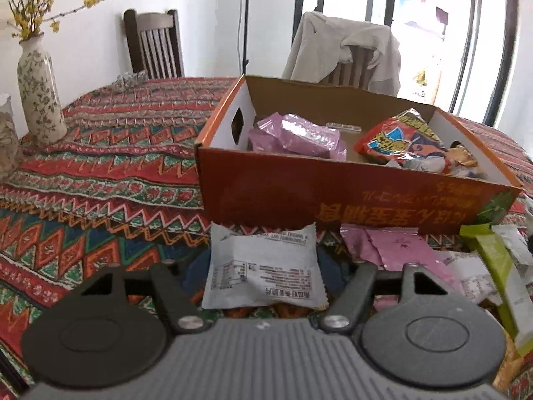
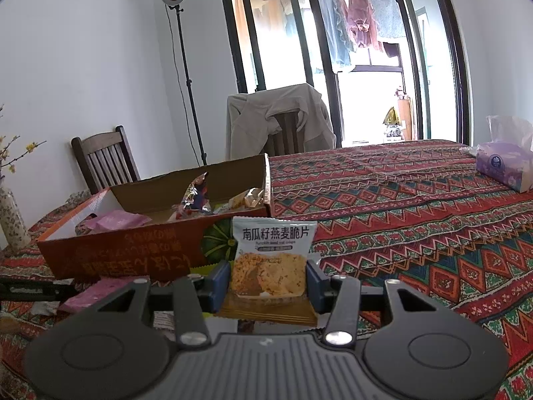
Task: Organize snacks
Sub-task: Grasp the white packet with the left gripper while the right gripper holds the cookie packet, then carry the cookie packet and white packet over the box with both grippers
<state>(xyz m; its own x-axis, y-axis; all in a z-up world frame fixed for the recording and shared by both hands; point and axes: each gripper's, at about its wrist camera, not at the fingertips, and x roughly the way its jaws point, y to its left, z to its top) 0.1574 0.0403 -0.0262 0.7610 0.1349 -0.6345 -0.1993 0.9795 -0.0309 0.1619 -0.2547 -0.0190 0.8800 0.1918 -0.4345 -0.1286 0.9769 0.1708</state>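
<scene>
At a dining table draped in a red, green and orange patterned cloth (image 2: 416, 200), I hold a gripper in each hand over a scatter of snacks. My right gripper (image 2: 268, 283) is clamped on an oat crisp packet (image 2: 273, 260), its blue pads pressing both sides of the white wrapper, which stands upright just in front of the orange cardboard box (image 2: 133, 253).

In the left wrist view, my left gripper (image 1: 265, 276) has a white snack packet (image 1: 263, 266) between its jaws, printed back facing up; the fingertips are hidden behind the packet, so I cannot tell whether they press on it. This packet sits just in front of the orange box (image 1: 333, 196), its top edge close to the box's front wall.

Inside the box lie pink wrappers (image 1: 296, 136) on the left and a red chip bag (image 1: 399, 136) on the right. More pink packets (image 1: 389, 246) and a green packet (image 1: 499, 266) lie loose on the cloth beside the box's near right corner.

A floral vase (image 1: 38, 93) with yellow blossoms stands at the table's far left, and a tissue pack (image 2: 503, 165) rests at the far right. A beige jacket (image 2: 279, 116) hangs over a chair behind the box.
</scene>
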